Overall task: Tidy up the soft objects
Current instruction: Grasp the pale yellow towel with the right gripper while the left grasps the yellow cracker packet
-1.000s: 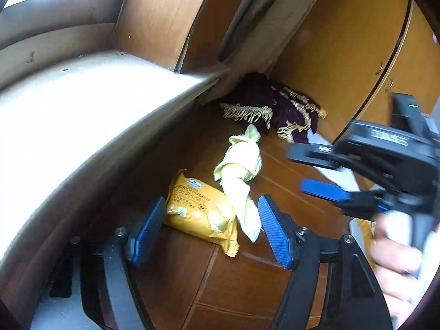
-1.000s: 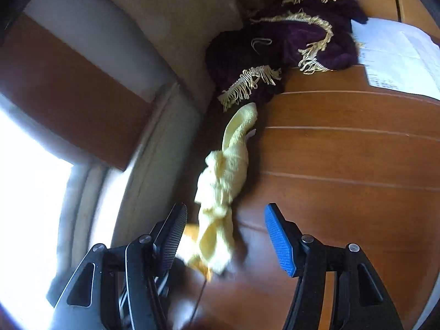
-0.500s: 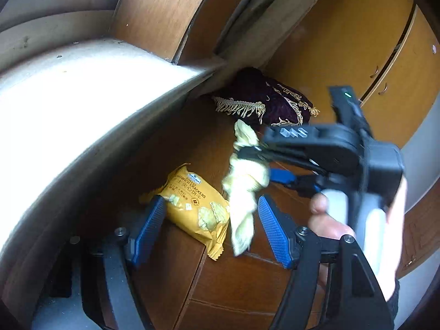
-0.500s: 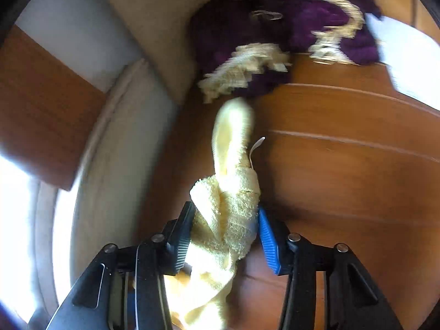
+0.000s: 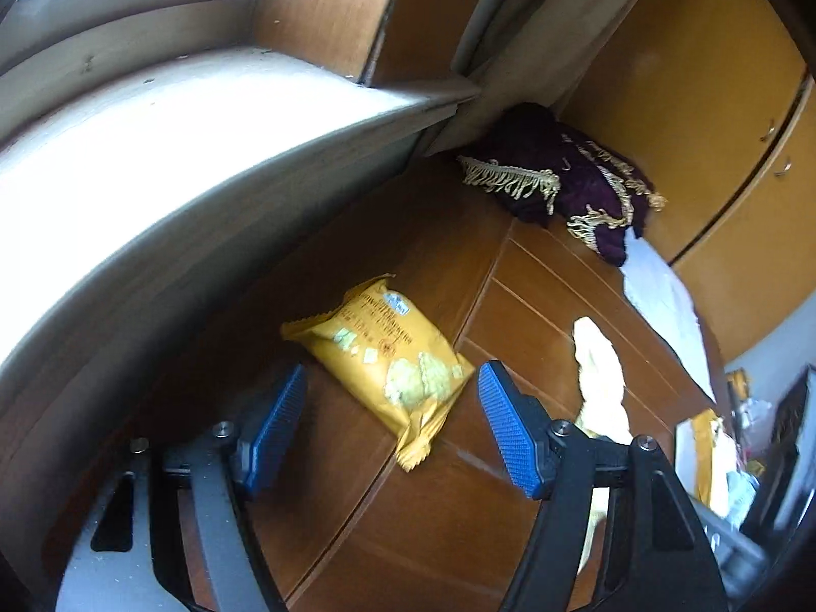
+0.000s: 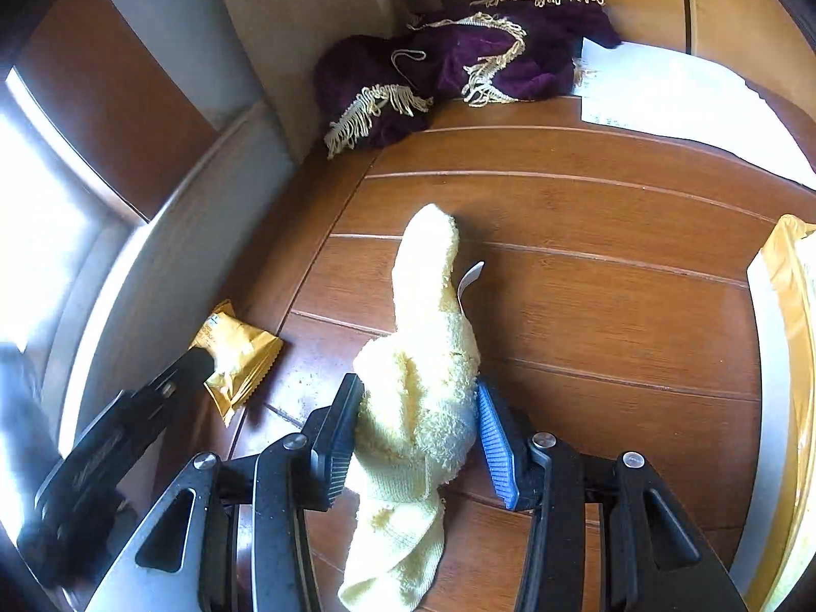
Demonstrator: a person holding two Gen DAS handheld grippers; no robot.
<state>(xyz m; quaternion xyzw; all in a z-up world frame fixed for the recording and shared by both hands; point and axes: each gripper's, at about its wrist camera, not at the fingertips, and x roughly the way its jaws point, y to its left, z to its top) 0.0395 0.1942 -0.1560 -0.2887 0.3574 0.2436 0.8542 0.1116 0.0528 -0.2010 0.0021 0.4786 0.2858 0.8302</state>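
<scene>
step: right gripper fingers clamp yellow towel | left gripper fingers open, empty | next: carry towel to its spot

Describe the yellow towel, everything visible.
The yellow towel is pale terry cloth, twisted into a lumpy roll with a small white tag on one side. The right gripper is shut on its thick middle; one end points toward the purple cloth, the other hangs below the fingers, over the wooden table.
</scene>
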